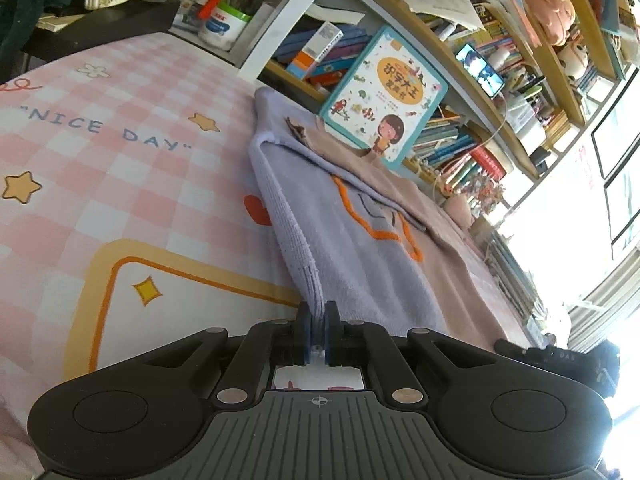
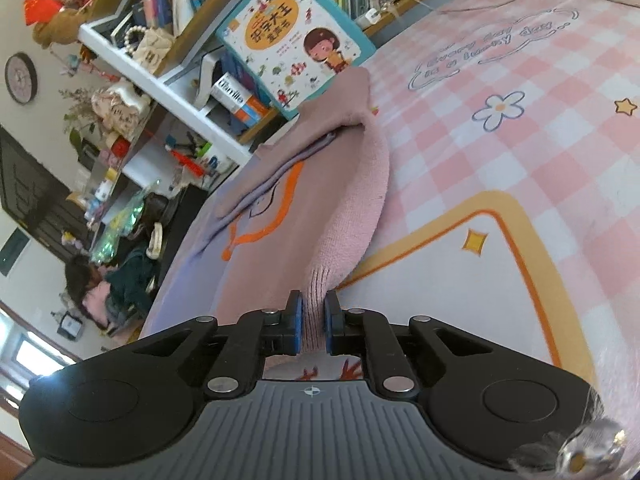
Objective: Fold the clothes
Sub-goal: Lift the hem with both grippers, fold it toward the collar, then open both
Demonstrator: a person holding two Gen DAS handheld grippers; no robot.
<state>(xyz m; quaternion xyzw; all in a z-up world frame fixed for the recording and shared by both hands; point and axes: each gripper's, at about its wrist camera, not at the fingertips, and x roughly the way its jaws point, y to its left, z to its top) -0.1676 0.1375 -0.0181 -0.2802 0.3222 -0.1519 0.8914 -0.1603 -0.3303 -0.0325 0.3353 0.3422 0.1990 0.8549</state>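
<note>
A knitted sweater, lavender on one half and dusty pink on the other with an orange outline on its front, lies stretched over the pink checked sheet. My left gripper is shut on the lavender hem corner, lifted off the sheet. In the right wrist view the same sweater runs away from me, and my right gripper is shut on its pink ribbed hem corner. Sleeves lie folded across the sweater's front near the collar.
A teal picture book leans against the bookshelf just beyond the collar end. The other gripper's black body shows at lower right of the left wrist view. A person sits at far left by a dark desk.
</note>
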